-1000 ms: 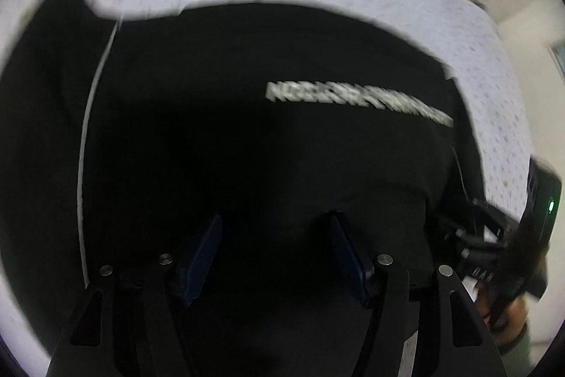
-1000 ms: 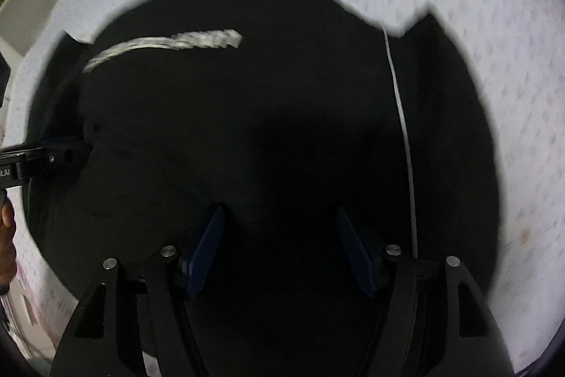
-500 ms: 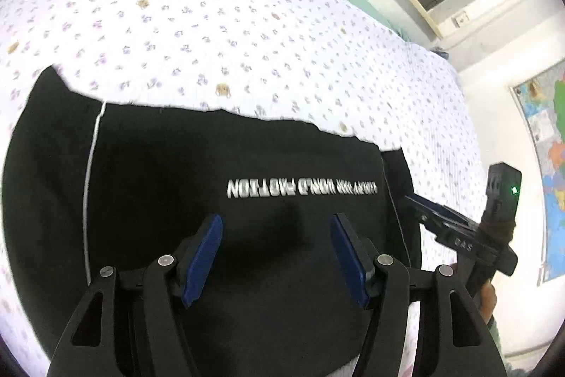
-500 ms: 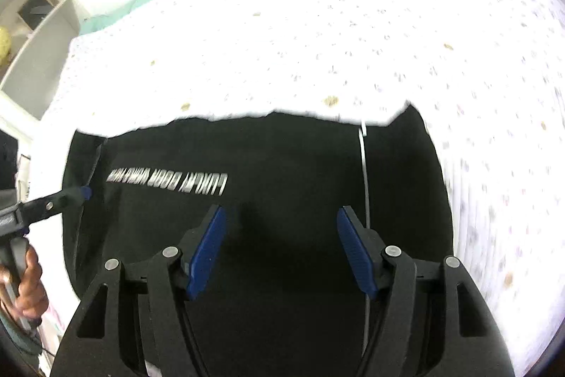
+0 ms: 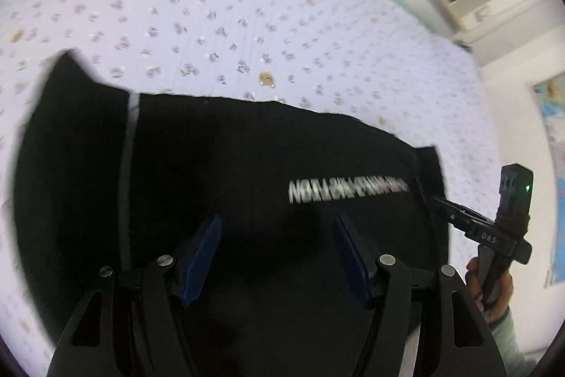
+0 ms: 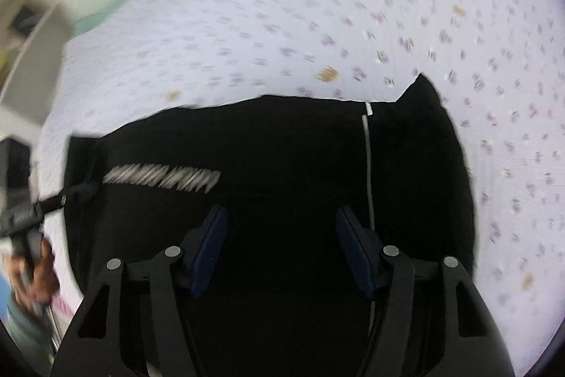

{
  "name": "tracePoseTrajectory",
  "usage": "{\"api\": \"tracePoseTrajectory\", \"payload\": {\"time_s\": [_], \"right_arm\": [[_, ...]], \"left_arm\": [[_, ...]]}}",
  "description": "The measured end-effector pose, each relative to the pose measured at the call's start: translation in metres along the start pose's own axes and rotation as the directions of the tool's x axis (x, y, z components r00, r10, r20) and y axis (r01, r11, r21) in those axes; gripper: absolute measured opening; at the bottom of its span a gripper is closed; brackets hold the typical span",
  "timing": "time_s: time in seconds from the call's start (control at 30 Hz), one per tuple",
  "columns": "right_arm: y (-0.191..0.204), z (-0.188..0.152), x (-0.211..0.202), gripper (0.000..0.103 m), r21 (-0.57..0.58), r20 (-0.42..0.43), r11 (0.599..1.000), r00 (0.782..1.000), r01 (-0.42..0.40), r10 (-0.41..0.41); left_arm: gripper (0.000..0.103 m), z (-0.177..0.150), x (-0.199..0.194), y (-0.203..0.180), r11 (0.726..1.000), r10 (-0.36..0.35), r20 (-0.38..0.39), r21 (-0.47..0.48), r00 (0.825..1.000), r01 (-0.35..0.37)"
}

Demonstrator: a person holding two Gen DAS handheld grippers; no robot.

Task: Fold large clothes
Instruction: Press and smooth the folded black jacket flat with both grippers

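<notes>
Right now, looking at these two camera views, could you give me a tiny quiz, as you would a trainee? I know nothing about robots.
1. True or false: the black garment is spread on a plain green sheet.
2. Pick one. The pads on the left gripper are: A red, B blue, C yellow.
3. Fill the gap: in the left wrist view, the white lettering on the garment sits to the ___ of the thin white stripe.

Key
1. False: the floral sheet under it is pale with small flowers.
2. B.
3. Right.
</notes>
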State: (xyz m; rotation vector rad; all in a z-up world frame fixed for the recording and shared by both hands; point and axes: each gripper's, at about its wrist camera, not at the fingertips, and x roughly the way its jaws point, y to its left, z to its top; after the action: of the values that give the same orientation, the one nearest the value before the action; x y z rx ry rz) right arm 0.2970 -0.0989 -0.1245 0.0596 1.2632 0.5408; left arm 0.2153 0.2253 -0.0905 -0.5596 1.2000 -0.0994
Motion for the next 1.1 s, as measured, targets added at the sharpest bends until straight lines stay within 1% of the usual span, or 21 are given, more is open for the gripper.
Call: {"api": "tracePoseTrajectory", "payload": {"time_s": [0.03, 0.07, 0.1, 0.13, 0.2, 0.27, 0.3, 0.33, 0.4, 0.43, 0.5, 0.57, 0.63, 0.67, 0.73, 0.8, 0.83, 0.87, 0.93, 1.03, 1.1], "right_arm": [[0.003, -0.011, -0.012, 0.077, -0.026, 0.012, 1.000, 1.000, 0.012, -0.011], [0.009, -0.027, -0.024, 0.078, -0.053, 0.026, 0.998, 0.999, 0.030, -0.028], [0.008, -0.039, -0.030, 0.078, -0.062, 0.025, 0.998, 0.999, 0.034, -0.032], [0.011, -0.053, -0.030, 0.078, -0.067, 0.013, 0.997, 0.999, 0.034, -0.033], [0.018, -0.077, -0.014, 0.078, -0.079, -0.035, 0.995, 0.997, 0.064, -0.067], [0.022, -0.097, 0.015, 0.078, -0.104, -0.098, 0.985, 0.984, 0.138, -0.148], [0.036, -0.100, 0.021, 0.079, -0.112, -0.102, 0.981, 0.980, 0.156, -0.168], [0.040, -0.102, 0.028, 0.079, -0.124, -0.101, 0.975, 0.975, 0.185, -0.197], [0.045, -0.099, 0.030, 0.080, -0.125, -0.091, 0.968, 0.970, 0.215, -0.227], [0.046, -0.098, 0.030, 0.080, -0.116, -0.093, 0.969, 0.969, 0.218, -0.229], [0.041, -0.100, 0.027, 0.080, -0.086, -0.082, 0.975, 0.974, 0.203, -0.210], [0.038, -0.107, 0.022, 0.080, -0.083, -0.042, 0.978, 0.979, 0.193, -0.197], [0.037, -0.114, 0.015, 0.078, -0.089, -0.024, 0.975, 0.978, 0.206, -0.209], [0.039, -0.118, 0.008, 0.078, -0.087, -0.018, 0.974, 0.977, 0.211, -0.214], [0.039, -0.128, -0.013, 0.078, -0.074, 0.018, 0.979, 0.982, 0.187, -0.187], [0.039, -0.139, -0.028, 0.078, -0.072, 0.070, 0.973, 0.975, 0.217, -0.212], [0.037, -0.144, -0.027, 0.077, -0.069, 0.074, 0.964, 0.965, 0.257, -0.252], [0.034, -0.147, -0.017, 0.077, -0.068, 0.050, 0.957, 0.959, 0.283, -0.280], [0.028, -0.155, 0.002, 0.079, -0.069, 0.023, 0.961, 0.963, 0.269, -0.268], [0.029, -0.157, 0.006, 0.079, -0.092, 0.041, 0.950, 0.955, 0.297, -0.295], [0.031, -0.157, 0.007, 0.080, -0.084, 0.045, 0.953, 0.957, 0.291, -0.288]], "left_arm": [[0.067, -0.012, -0.014, 0.001, 1.000, 0.000, 0.010, 0.016, 1.000, -0.001], [0.067, -0.025, -0.024, 0.003, 0.999, 0.007, 0.011, 0.033, 1.000, -0.007], [0.067, -0.036, -0.020, -0.005, 0.999, 0.017, 0.001, 0.041, 1.000, -0.017], [0.067, -0.047, -0.021, 0.001, 0.999, 0.022, -0.018, 0.040, 1.000, -0.021], [0.067, -0.071, -0.007, 0.011, 1.000, 0.031, -0.078, 0.008, 0.996, -0.030], [0.067, -0.087, 0.016, 0.018, 0.997, 0.077, -0.116, -0.016, 0.990, -0.079], [0.067, -0.089, 0.023, 0.020, 0.996, 0.090, -0.126, -0.019, 0.988, -0.093], [0.067, -0.087, 0.030, 0.020, 0.993, 0.109, -0.133, -0.031, 0.985, -0.114], [0.067, -0.078, 0.030, 0.021, 0.985, 0.125, -0.147, -0.097, 0.981, -0.140], [0.067, -0.076, 0.030, 0.021, 0.982, 0.129, -0.155, -0.116, 0.980, -0.147], [0.067, -0.076, 0.027, 0.020, 0.980, 0.136, -0.165, -0.120, 0.977, -0.157], [0.067, -0.080, 0.024, 0.019, 0.980, 0.136, -0.158, -0.122, 0.978, -0.156], [0.067, -0.082, 0.016, 0.015, 0.975, 0.151, -0.158, -0.139, 0.976, -0.174], [0.067, -0.083, 0.011, 0.012, 0.973, 0.165, -0.148, -0.140, 0.975, -0.186], [0.067, -0.087, -0.003, -0.004, 0.974, 0.183, -0.091, -0.117, 0.979, -0.193], [0.067, -0.098, -0.010, -0.013, 0.975, 0.200, -0.059, -0.089, 0.978, -0.205], [0.067, -0.104, -0.007, -0.013, 0.971, 0.216, -0.064, -0.087, 0.974, -0.221], [0.067, -0.107, 0.001, -0.010, 0.967, 0.232, -0.088, -0.086, 0.969, -0.239], [0.068, -0.112, 0.026, -0.003, 0.957, 0.265, -0.146, -0.085, 0.953, -0.279], [0.069, -0.104, 0.034, -0.004, 0.949, 0.287, -0.159, -0.087, 0.945, -0.303], [0.070, -0.100, 0.035, -0.005, 0.950, 0.287, -0.167, -0.075, 0.943, -0.302]]}}
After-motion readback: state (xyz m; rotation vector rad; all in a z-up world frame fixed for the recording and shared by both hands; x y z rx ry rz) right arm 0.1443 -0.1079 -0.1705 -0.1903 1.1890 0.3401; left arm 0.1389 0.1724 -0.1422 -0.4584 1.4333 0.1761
